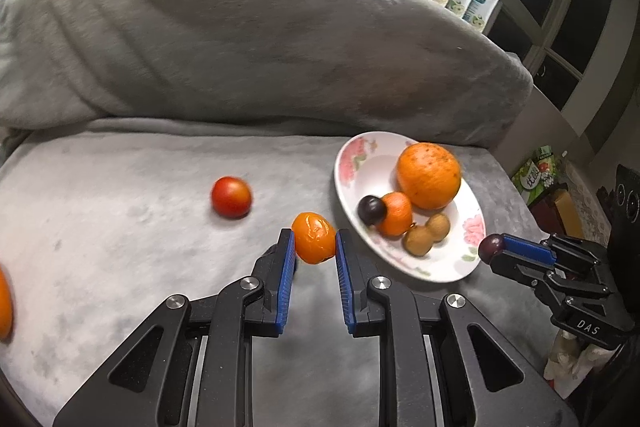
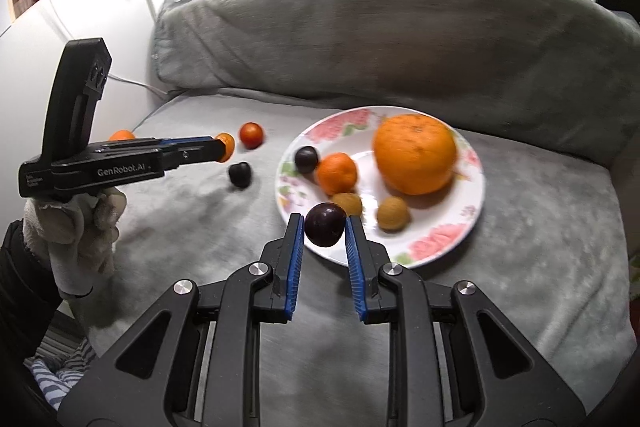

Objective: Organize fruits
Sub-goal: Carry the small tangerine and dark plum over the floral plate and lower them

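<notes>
Fruits [image 1: 314, 238]: small, soft, bruisable | left gripper [image 1: 315, 247] clamps mandarin's sides | right gripper [image 2: 325, 227] pinches plum [image 2: 325, 224] near plate [image 2: 460, 235]

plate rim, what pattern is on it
Pink flowers with green leaves on the white plate, clearest in the right wrist view.

Left gripper [image 1: 315, 247] clamps a kumquat [image 1: 313, 238]; plate [image 1: 352, 183] just right of it, tomato [image 1: 231, 197] ahead-left on the sofa seat [image 1: 120, 227]. Right gripper [image 2: 325, 227] clamps a plum [image 2: 325, 224] over the plate's near rim. In plate: big orange [image 2: 415, 154] ahead-right, mandarin [image 2: 337, 173] and second plum [image 2: 306, 159] ahead. Back cushion [image 2: 400, 27] behind.
</notes>
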Available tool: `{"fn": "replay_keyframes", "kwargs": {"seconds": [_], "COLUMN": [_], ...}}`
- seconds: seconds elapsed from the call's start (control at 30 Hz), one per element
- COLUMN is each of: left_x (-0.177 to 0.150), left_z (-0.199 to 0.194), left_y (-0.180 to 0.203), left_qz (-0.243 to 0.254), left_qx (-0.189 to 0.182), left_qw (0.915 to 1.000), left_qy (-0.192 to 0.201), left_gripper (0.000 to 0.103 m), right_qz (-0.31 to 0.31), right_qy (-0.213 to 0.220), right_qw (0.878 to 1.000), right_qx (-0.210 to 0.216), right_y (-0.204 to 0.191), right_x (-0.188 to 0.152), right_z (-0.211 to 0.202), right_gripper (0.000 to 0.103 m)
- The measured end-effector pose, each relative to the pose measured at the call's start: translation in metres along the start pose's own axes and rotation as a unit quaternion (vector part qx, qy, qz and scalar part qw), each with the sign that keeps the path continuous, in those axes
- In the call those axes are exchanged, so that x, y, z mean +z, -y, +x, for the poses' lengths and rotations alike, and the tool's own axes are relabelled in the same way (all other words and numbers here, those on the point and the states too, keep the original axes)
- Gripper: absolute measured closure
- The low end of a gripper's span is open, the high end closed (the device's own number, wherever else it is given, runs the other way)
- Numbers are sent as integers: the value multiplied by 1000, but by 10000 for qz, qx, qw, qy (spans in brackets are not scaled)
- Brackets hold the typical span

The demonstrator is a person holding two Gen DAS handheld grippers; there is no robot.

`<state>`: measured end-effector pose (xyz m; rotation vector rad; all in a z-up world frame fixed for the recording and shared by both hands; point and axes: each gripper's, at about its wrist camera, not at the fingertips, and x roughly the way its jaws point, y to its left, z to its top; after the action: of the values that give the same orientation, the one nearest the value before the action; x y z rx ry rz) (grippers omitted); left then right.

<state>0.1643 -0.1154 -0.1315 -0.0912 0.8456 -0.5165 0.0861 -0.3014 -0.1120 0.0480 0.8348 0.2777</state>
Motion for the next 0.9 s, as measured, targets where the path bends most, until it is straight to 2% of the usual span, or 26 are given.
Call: {"fn": "replay_keyframes", "kwargs": {"seconds": [0.5, 0.9], "left_x": [23, 35], "left_z": [15, 37], "left_y": [37, 48], "left_qz": [390, 542], "left_qx": [-157, -196], "left_qw": [9991, 9983], "left_qy": [38, -71], "left_gripper": [84, 84], "right_qz": [144, 180], "right_qy": [44, -18], "right_qw": [9999, 9998], "right_qx": [-71, -89], "right_y": [17, 24], "right_x": [-3, -1], "right_z": [-2, 6], "right_gripper": [81, 81]}}
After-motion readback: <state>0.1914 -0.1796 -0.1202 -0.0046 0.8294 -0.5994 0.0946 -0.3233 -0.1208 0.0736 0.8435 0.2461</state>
